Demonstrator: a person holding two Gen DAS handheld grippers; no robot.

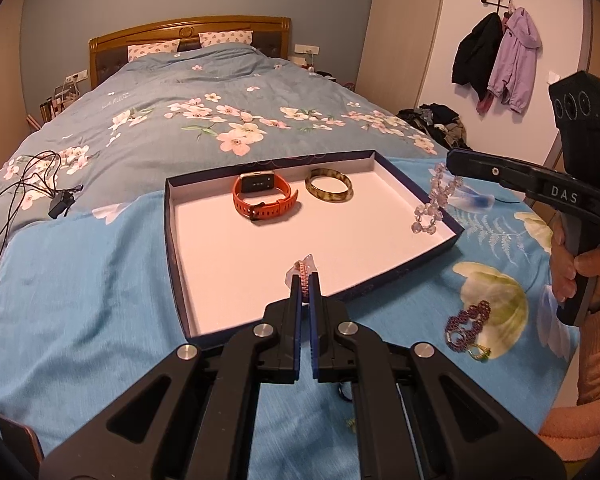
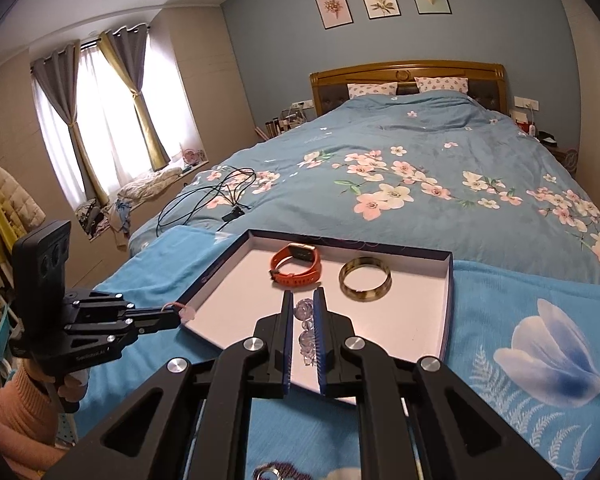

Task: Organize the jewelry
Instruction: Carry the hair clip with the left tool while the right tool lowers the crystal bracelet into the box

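A shallow dark-rimmed tray (image 1: 172, 240) with a white floor lies on the bed's blue cloth. In it sit an orange smartwatch (image 1: 262, 196) and a tortoiseshell bangle (image 1: 329, 190). My left gripper (image 1: 307, 280) is shut on a pink braided bracelet (image 1: 303, 276) above the tray's near edge. My right gripper (image 2: 303, 304) is shut on a clear crystal bead bracelet (image 2: 305, 330), which dangles over the tray's right rim (image 1: 430, 204). A purple beaded bracelet (image 1: 467, 328) lies on the cloth right of the tray.
Black cables and a small black box (image 1: 62, 205) lie on the floral duvet to the left. A person's hand and peach sleeve (image 1: 596, 320) hold the right gripper's handle. Coats (image 1: 496, 56) hang on the right wall.
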